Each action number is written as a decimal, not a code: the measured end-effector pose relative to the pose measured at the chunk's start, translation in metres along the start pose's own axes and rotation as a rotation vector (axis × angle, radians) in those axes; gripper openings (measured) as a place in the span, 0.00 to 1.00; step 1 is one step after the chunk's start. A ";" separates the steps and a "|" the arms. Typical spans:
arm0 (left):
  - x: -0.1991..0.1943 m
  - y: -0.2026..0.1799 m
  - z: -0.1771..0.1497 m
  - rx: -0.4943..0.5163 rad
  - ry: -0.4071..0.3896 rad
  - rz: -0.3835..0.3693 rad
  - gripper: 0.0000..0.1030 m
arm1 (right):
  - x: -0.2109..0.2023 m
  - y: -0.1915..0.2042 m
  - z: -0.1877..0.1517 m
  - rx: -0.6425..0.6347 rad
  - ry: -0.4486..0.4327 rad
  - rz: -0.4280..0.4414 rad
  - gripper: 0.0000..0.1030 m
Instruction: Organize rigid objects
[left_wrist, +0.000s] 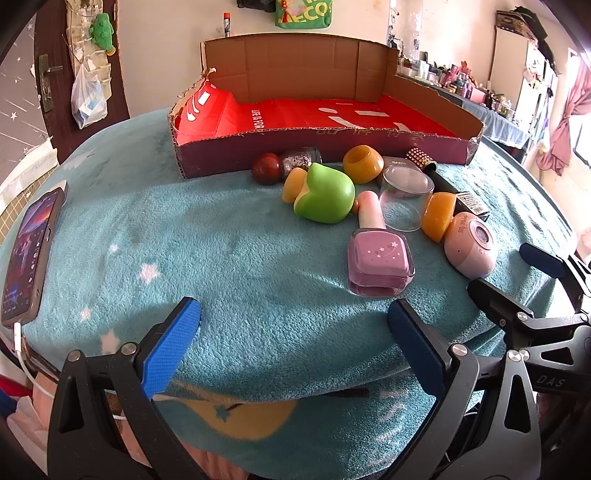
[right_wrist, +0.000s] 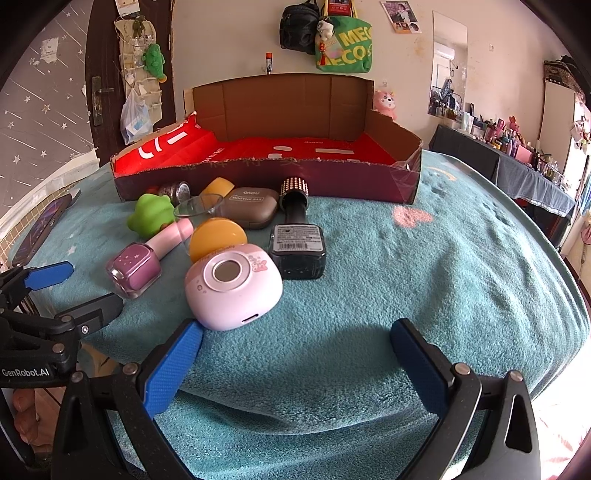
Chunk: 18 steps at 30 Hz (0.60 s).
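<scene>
A cardboard box (left_wrist: 317, 157) lined in red (right_wrist: 258, 177) stands at the back of the teal blanket. In front of it lies a cluster: a pink nail-polish bottle (left_wrist: 380, 258) (right_wrist: 136, 269), a green toy (left_wrist: 327, 192) (right_wrist: 149, 216), a pink round device (left_wrist: 469, 247) (right_wrist: 232, 284), orange caps (left_wrist: 364, 162) (right_wrist: 218, 238), a clear cup (left_wrist: 406, 195), a black studded bottle (right_wrist: 297, 236) and a brown case (right_wrist: 251, 206). My left gripper (left_wrist: 295, 347) is open above the blanket's near edge. My right gripper (right_wrist: 295, 362) is open, its left pad beside the pink device.
A phone (left_wrist: 26, 251) with a lit screen lies at the blanket's left edge, with a white cable. A red ball (left_wrist: 266, 168) and a glitter cylinder (left_wrist: 301, 158) rest against the box front. A bare stretch of the blanket (right_wrist: 424, 258) runs to the right of the cluster.
</scene>
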<state>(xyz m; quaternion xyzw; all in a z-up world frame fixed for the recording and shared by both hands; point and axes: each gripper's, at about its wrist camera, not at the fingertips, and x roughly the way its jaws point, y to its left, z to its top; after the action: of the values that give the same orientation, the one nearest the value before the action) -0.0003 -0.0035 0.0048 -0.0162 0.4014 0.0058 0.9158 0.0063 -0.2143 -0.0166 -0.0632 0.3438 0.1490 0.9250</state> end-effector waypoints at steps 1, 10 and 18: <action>-0.001 -0.002 0.000 0.002 -0.001 0.001 0.99 | 0.000 -0.001 0.000 0.001 0.000 0.005 1.00; -0.006 -0.003 -0.004 0.042 -0.044 -0.024 0.80 | -0.004 0.002 0.000 -0.024 -0.010 0.035 0.93; -0.010 -0.006 0.000 0.031 -0.106 -0.100 0.63 | -0.005 0.015 0.000 -0.095 -0.034 0.078 0.78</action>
<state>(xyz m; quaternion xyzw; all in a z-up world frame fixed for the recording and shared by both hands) -0.0070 -0.0098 0.0125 -0.0219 0.3509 -0.0455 0.9350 -0.0024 -0.2013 -0.0133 -0.0913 0.3227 0.2020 0.9202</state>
